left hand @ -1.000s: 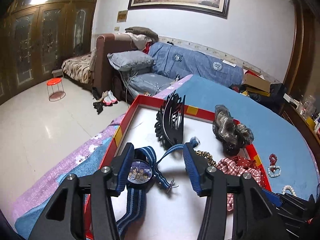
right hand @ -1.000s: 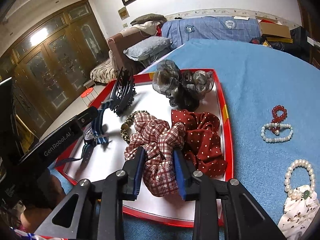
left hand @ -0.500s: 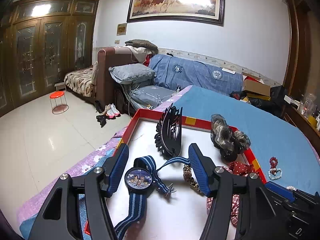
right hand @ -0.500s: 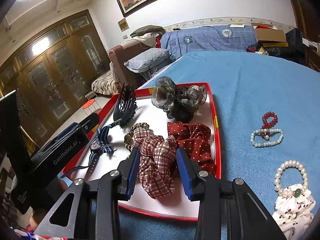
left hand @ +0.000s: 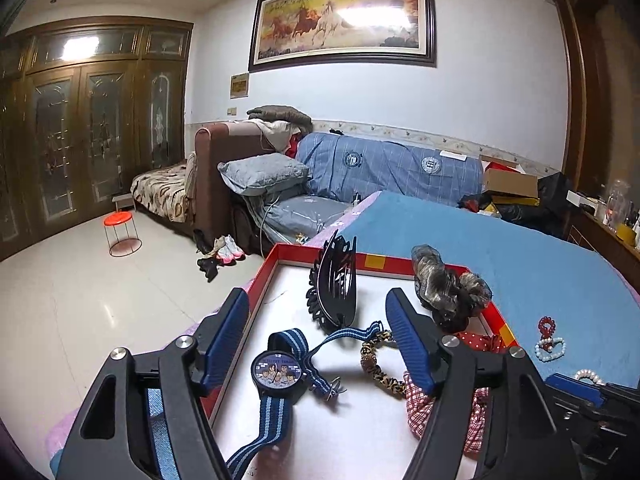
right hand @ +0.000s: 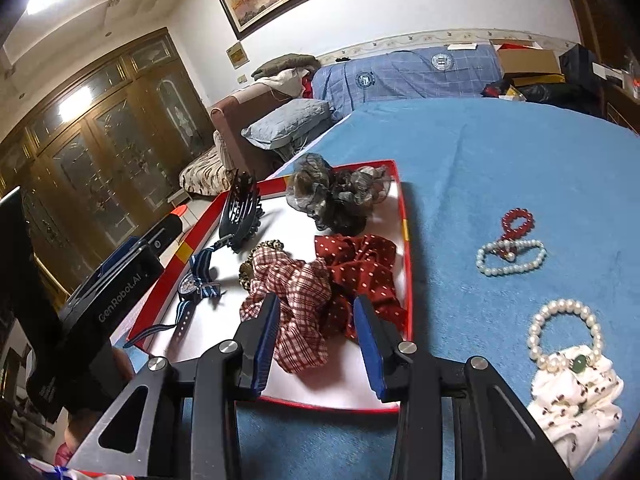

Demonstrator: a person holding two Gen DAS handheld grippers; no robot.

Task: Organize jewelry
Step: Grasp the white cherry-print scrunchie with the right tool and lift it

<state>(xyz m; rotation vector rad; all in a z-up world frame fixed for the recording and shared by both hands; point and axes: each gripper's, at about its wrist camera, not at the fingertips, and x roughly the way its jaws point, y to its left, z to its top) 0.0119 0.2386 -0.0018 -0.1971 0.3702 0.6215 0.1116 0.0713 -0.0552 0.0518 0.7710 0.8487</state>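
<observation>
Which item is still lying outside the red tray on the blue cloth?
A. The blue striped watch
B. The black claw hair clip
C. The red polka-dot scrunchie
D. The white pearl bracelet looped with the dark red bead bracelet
D: in the right wrist view the white pearl bracelet lies on the blue cloth to the right of the red tray, linked with the dark red bead bracelet, while the other three items sit inside the tray.

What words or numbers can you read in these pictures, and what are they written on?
"GenRobot.AI": white letters on the black body of the left gripper, seen from the right wrist view.
Watch dial: small print and numbers, too small to read.
Horse painting: characters at the top right, too blurred to read.
Round badges on the blue sofa cover: too small to read.
Small wall plaque: unreadable.
</observation>
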